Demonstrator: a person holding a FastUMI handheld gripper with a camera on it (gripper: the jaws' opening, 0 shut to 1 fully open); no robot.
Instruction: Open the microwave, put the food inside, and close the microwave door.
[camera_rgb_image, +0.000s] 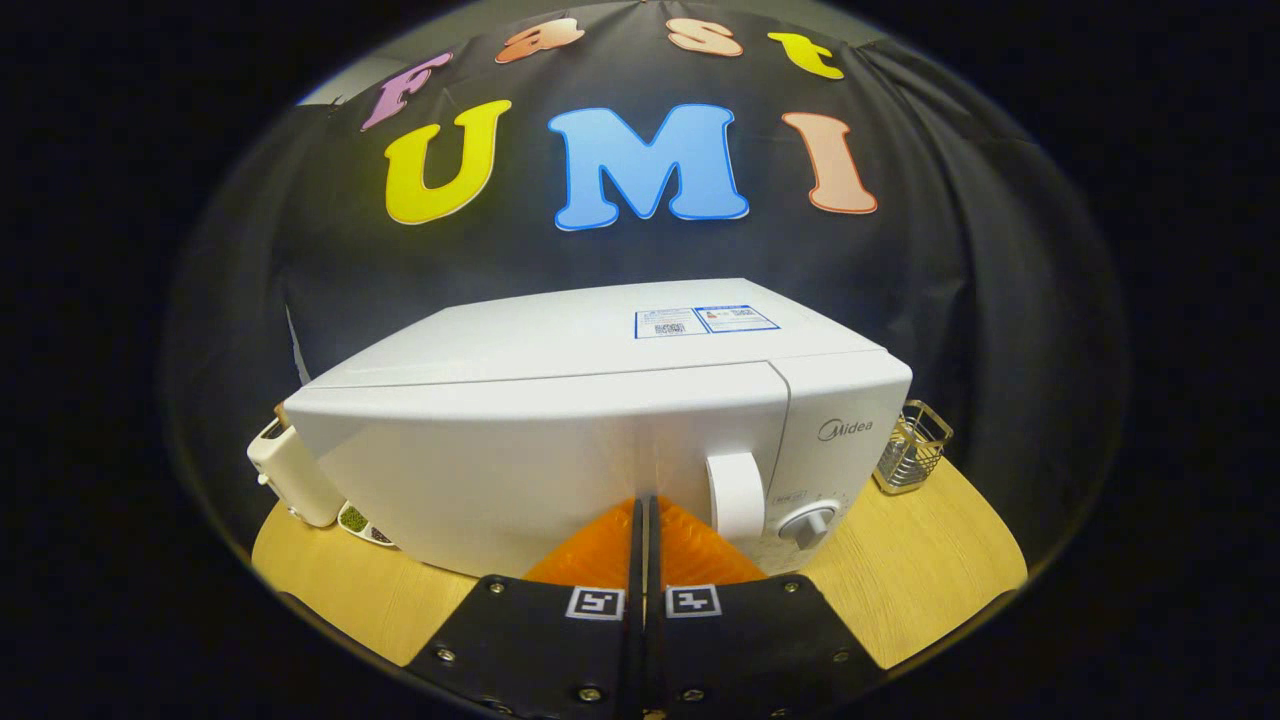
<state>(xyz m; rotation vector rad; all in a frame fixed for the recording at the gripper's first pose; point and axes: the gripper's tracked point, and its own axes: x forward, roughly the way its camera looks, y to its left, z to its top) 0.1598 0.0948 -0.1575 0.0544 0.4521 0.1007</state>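
The microwave (560, 430) sits on a round wooden tabletop (930, 570) with its door closed, and the gripper (645, 510) has its two fingers pressed together with nothing between them, the tips right up against the lower part of the door front, just left of the door's vertical handle (737, 495). With the fingers closed like that, this reads as either a push that seats the door or the approach before hooking the handle; which one cannot be told from here. A timer knob (808, 523) sits on the control panel just right of the handle. No food is visible near the fingers, so it may already be inside the closed oven, though that is hidden. Beside the microwave's left end stands a cream-coloured appliance (290, 475) with a small dish (362, 525) below it, and a wire basket (912, 447) stands to the right.
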